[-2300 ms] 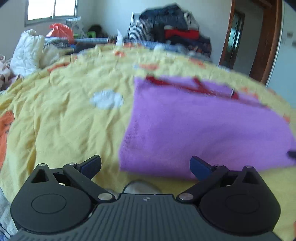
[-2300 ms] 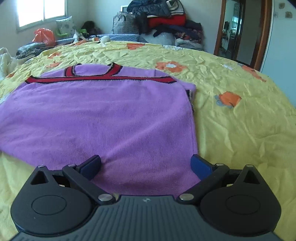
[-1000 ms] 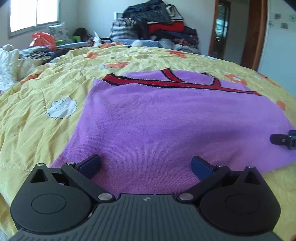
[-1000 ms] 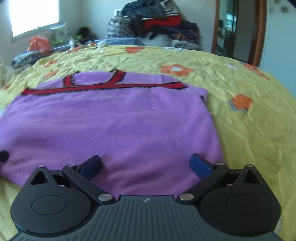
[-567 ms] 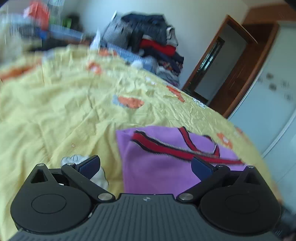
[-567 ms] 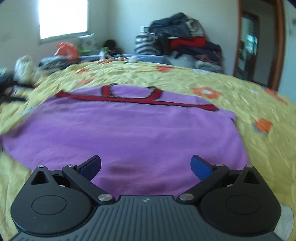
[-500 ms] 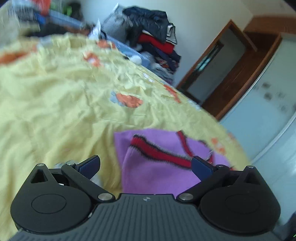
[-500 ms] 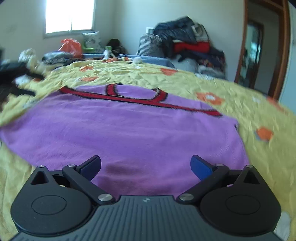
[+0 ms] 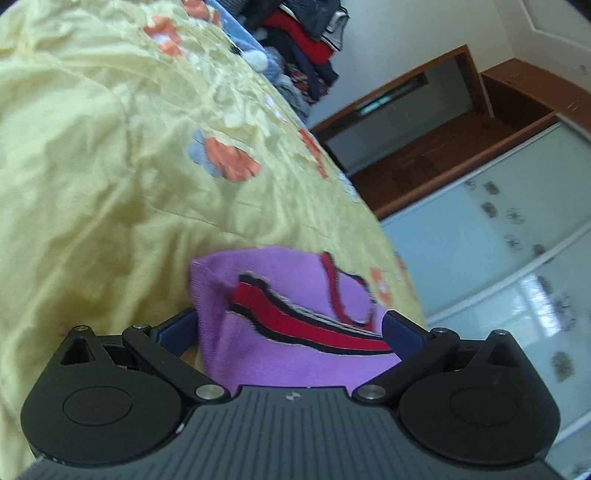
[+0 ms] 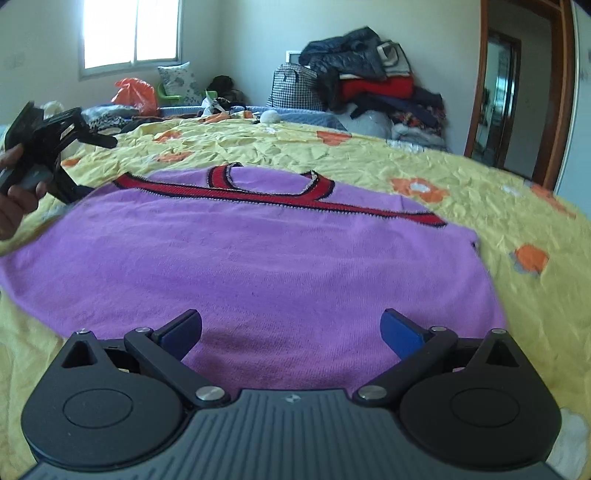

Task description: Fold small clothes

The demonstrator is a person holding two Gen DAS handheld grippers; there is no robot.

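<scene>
**Right wrist view: purple sweater flat on the yellow bed, both grippers spread**

Right wrist view first: a yellow bedspread (image 10: 424,162) printed with orange flowers fills most of the picture, wrinkled, running back to a wall with a bright window (image 10: 129,31). Against that wall stands a heap of folded and piled clothes (image 10: 373,74); a wooden door frame (image 10: 476,81) is at the right. Spread flat on the bedspread lies the purple sweater (image 10: 258,266), its red, dark-edged V-neck band (image 10: 280,194) at the far side and its hem nearest the camera. The right gripper (image 10: 291,328) sits over the hem with its blue-padded fingers wide apart, nothing between them; whether they touch the knit cannot be told.

At the left edge of the same view a hand (image 10: 16,192) holds the left gripper (image 10: 79,162) at the sweater's far left corner, near the shoulder. Whether its tips touch the cloth there is not clear.

The left wrist view is tilted and somewhat blurred. There the left gripper (image 9: 290,325) has its fingers spread, with the sweater's (image 9: 266,354) shoulder corner and red band (image 9: 295,321) lying in the gap, not pinched. Behind are the bedspread (image 9: 92,166) and pale sliding panels (image 9: 498,251).
</scene>
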